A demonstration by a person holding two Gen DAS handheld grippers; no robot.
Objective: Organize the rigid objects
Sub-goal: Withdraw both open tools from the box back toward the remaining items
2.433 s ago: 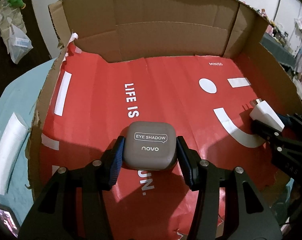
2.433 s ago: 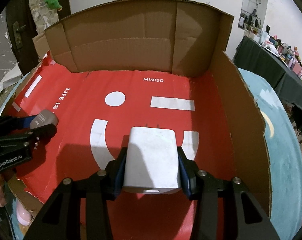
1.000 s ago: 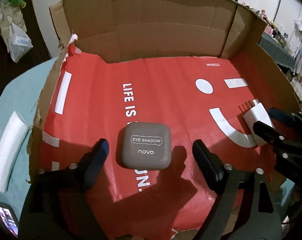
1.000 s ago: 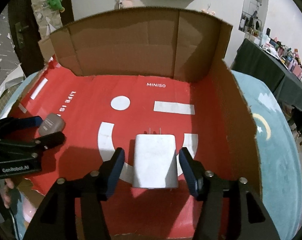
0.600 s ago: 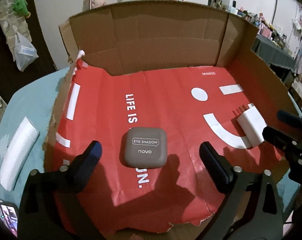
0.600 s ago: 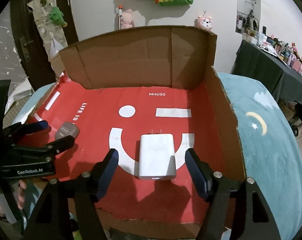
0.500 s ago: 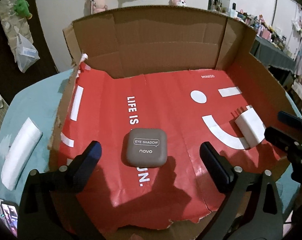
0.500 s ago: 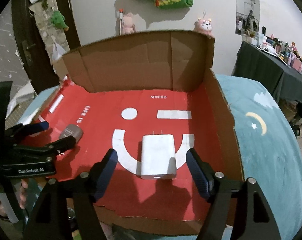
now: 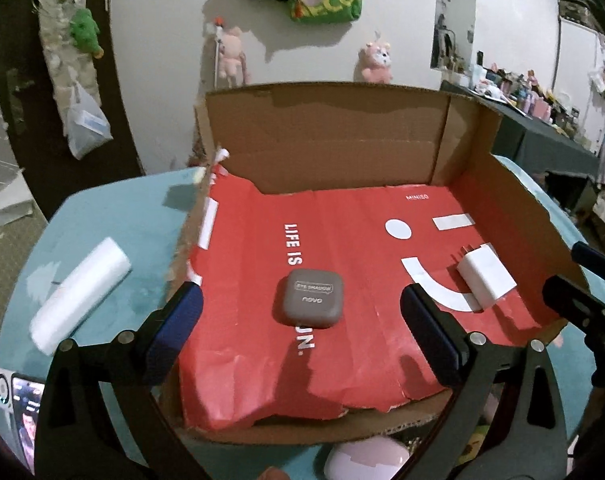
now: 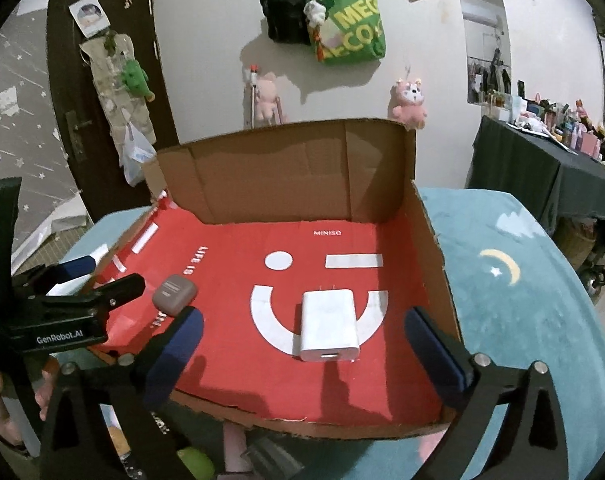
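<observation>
- Two things lie apart on the red paper lining of a cardboard box: a brown eye-shadow case near the middle and a white charger on the right, over the white smile mark; bare red paper separates them
- left tongs are released, jaws spread wide and having just been opening; nothing is between the pads; they hang at the near edge of the box, with the case beyond the fingertips
- right tongs are released too, jaws having just been opening, pads standing clear on both sides of the charger, which lies flat, prongs pointing to the back wall
- box's back wall and right wall stand up; the left side is low and torn; the near edge is low and ragged, so the way in from the front is open
- box sits on a teal desk; a white roll lies on it left of the box, apart from it
</observation>
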